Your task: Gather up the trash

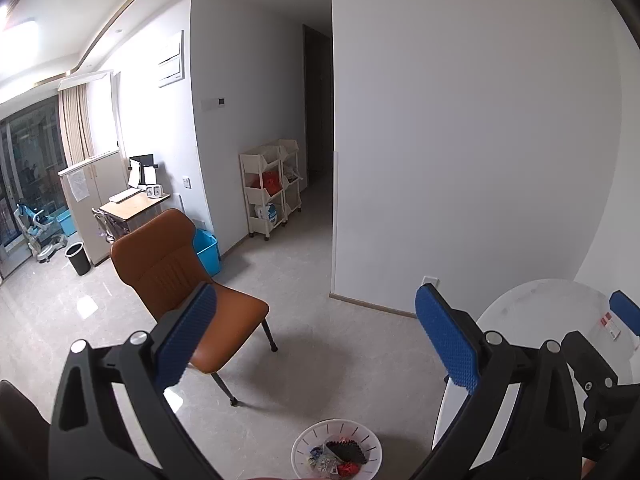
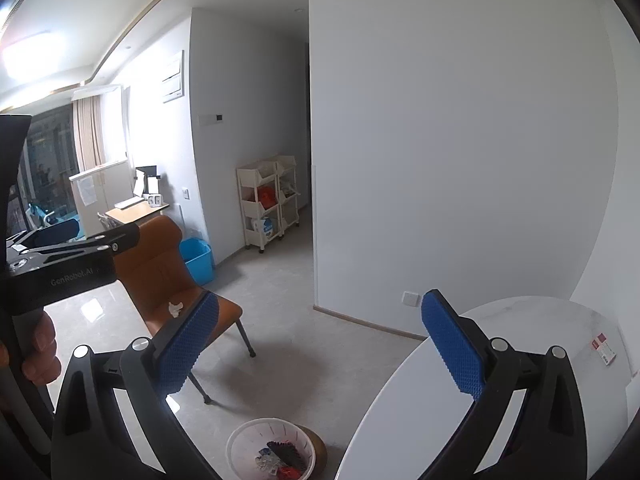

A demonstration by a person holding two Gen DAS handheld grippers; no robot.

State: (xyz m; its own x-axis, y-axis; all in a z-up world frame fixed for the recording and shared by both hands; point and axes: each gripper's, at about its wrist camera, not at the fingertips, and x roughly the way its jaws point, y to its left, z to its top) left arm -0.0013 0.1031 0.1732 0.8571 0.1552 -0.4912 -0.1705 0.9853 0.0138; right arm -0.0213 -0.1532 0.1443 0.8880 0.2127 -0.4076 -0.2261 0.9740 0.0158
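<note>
A white slotted waste basket [image 1: 337, 449] stands on the floor below me, with wrappers and dark scraps inside; it also shows in the right wrist view [image 2: 272, 454]. My left gripper [image 1: 316, 344] is open and empty, held high above the floor. My right gripper [image 2: 320, 344] is open and empty too. A small crumpled white scrap [image 2: 175, 308] lies on the seat of the brown chair [image 2: 168, 276]. A small red and white card [image 2: 604, 350] lies on the round white table [image 2: 500, 360]; it also shows in the left wrist view [image 1: 610, 324].
The brown chair [image 1: 168, 272] stands left of the basket. A blue bin [image 1: 207, 250], a black bin [image 1: 78, 258], a desk [image 1: 134, 204] and white shelf carts [image 1: 272, 184] line the far wall. My left gripper's body [image 2: 60, 260] shows at the left.
</note>
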